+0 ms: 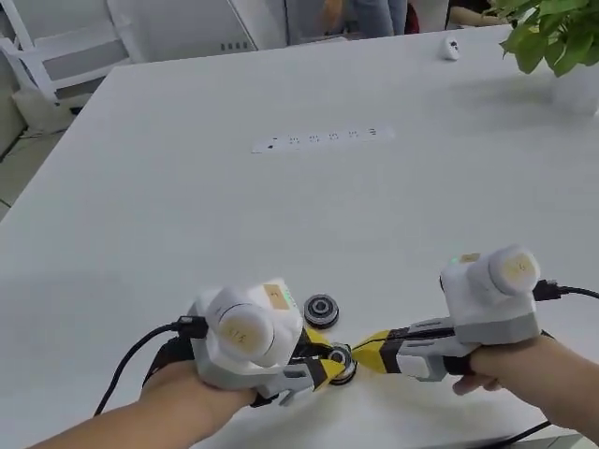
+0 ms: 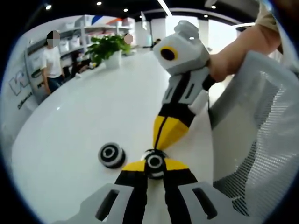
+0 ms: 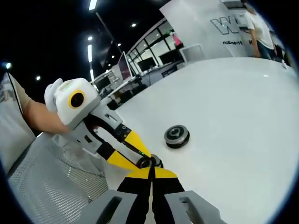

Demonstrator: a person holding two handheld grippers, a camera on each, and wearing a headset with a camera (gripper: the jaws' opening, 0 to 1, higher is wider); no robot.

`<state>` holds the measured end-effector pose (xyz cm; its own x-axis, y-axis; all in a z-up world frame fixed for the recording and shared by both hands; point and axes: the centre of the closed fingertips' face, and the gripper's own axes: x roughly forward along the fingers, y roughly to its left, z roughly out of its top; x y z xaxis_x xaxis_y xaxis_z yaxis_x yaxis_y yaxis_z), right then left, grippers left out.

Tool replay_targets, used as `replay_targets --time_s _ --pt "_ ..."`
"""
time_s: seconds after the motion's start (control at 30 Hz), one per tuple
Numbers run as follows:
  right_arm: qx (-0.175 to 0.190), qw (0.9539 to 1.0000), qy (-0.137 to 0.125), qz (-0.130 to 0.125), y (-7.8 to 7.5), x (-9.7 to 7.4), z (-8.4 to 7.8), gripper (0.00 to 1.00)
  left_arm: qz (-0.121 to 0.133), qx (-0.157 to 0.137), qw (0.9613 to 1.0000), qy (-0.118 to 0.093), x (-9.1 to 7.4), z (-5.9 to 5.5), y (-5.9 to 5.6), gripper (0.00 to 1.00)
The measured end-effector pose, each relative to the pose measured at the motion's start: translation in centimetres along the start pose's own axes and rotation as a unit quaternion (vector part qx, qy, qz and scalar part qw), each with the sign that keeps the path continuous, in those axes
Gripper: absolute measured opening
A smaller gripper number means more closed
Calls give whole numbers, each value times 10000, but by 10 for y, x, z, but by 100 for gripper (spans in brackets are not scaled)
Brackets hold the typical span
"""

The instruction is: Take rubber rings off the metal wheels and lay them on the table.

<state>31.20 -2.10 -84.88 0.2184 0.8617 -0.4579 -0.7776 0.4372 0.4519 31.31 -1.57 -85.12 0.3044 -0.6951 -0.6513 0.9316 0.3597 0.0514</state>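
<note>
Two small metal wheels, each wearing a black rubber ring point(image 3: 177, 143). First wheel point(image 1: 321, 309) point(image 2: 111, 155) lies flat and free on the white worktop point(image 1: 281, 206). Second wheel point(image 1: 339, 361) point(image 2: 154, 163) sits just beside it, clamped between the left gripper point(image 1: 329, 367) jaws. The right gripper point(image 1: 356, 355) jaws are closed to a point at its rim.

Occluded, cropped and unresolved items.

Head view, lower centre: the held wheel point(image 1: 340, 363) is largely covered by the jaw tips of the left gripper point(image 1: 328, 367) and the right gripper point(image 1: 359, 358). Where rubber ends and metal begins cannot be told. Right gripper view, lower centre: the held wheel point(image 3: 150, 162) shows as a sliver behind the closed tips, and what they pinch is hidden. Head view, upper right: the plant point(image 1: 552, 33) is cut by the frame edge, and the small white object point(image 1: 451, 49) is too small to identify.
</note>
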Motion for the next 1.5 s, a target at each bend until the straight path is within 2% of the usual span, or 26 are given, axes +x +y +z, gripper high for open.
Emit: replay_targets --time_s 0.63,0.67,0.7,0.73,0.8,1.2,1.5 --pt "43 9998 11 203 9 4 0 0 12 16 10000 24 0 0 -1 12" --pt "278 9975 -92 640 26 5 4 0 19 19 10000 21 0 0 -1 12" --pt "145 9987 -197 448 22 6 8 0 35 59 10000 5 0 1 0 12" --pt "-162 9988 23 457 23 5 3 0 22 37 10000 9 1 0 -1 12" --pt "-36 9990 -55 451 24 6 5 0 18 33 10000 -4 1 -1 -1 12" --pt "-27 9997 -84 221 10 2 3 0 2 8 10000 -52 0 0 -2 12" --pt "-29 9997 -118 199 8 0 4 0 -64 -10 10000 -53 0 1 -2 14"
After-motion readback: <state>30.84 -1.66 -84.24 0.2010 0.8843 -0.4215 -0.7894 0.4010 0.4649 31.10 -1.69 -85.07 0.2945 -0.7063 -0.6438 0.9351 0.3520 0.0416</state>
